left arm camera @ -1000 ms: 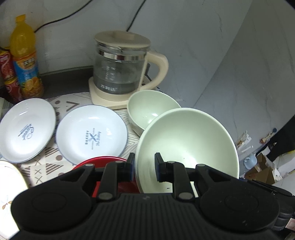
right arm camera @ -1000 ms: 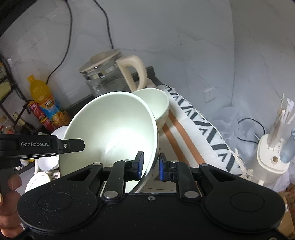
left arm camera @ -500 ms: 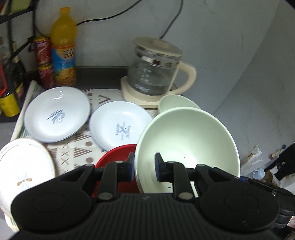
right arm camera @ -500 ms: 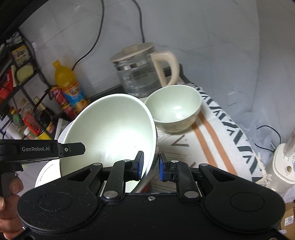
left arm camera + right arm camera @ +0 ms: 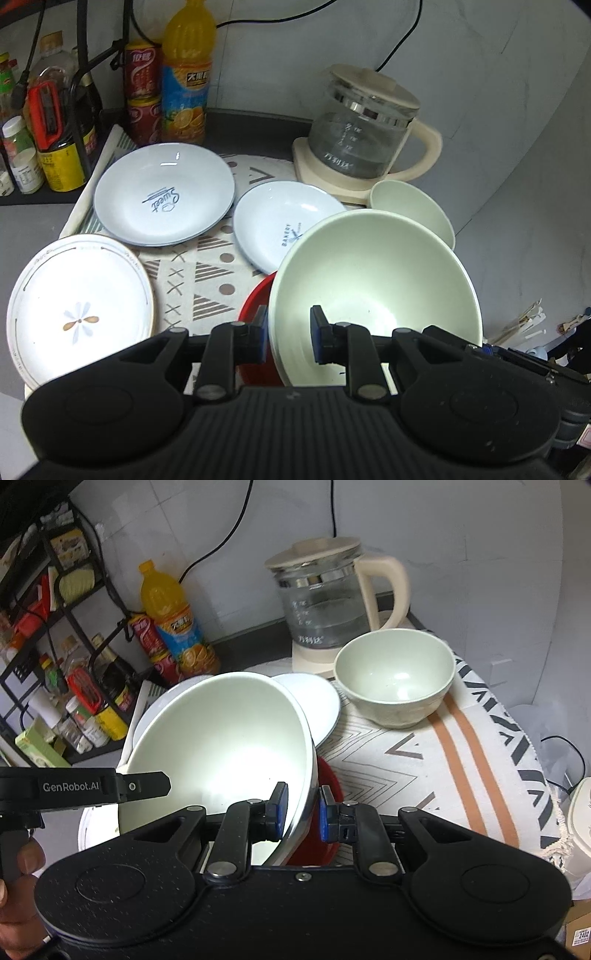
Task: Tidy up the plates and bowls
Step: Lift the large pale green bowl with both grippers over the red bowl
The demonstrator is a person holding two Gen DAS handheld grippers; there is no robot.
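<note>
Both grippers hold one large pale green bowl (image 5: 373,280) by its rim above the table; it also shows in the right wrist view (image 5: 221,746). My left gripper (image 5: 288,334) is shut on its left rim. My right gripper (image 5: 301,810) is shut on its right rim. A red plate (image 5: 255,317) lies under the bowl. A small pale green bowl (image 5: 393,677) stands by the kettle. Two light blue plates (image 5: 164,194) (image 5: 280,225) and a white flower plate (image 5: 79,308) lie on the patterned cloth.
A glass kettle (image 5: 364,129) stands at the back right. An orange juice bottle (image 5: 186,74), red cans (image 5: 142,92) and a rack of sauce bottles (image 5: 48,129) line the back left. The table's right edge (image 5: 543,775) drops off beside a white appliance (image 5: 581,830).
Both grippers with the large bowl have pulled back and risen, away from the small bowl. More of the plates and bottles on the left has come into view.
</note>
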